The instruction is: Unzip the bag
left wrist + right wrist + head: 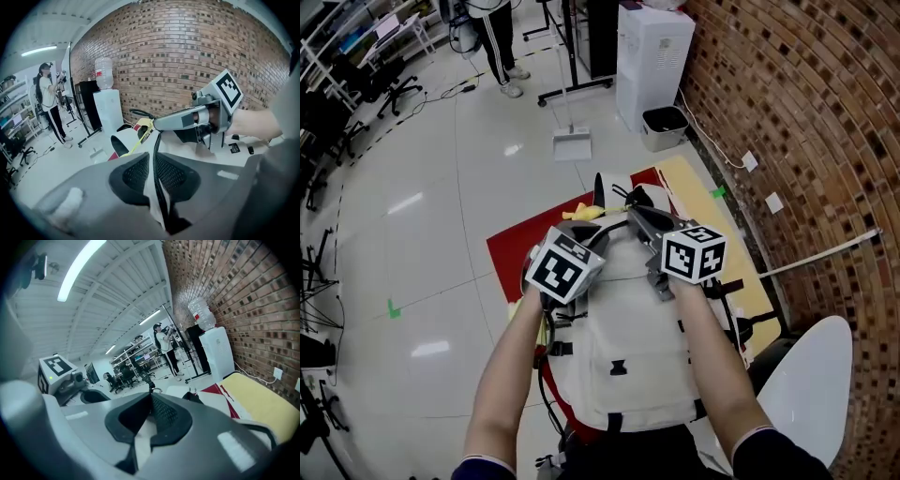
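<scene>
A white backpack lies in front of me with its top end away from me. Both grippers meet at that top end. My left gripper sits at the top left; in the left gripper view its jaws stand close together, pressing on a strip of white fabric and a black cord-like edge. My right gripper reaches in from the right with its long jaws pointing left. In the right gripper view its pads are shut on a white piece of the bag.
A red and yellow mat lies on the tiled floor under the bag. A white chair stands at the right, by the brick wall. Farther off are a water dispenser, a bin, a dustpan and a standing person.
</scene>
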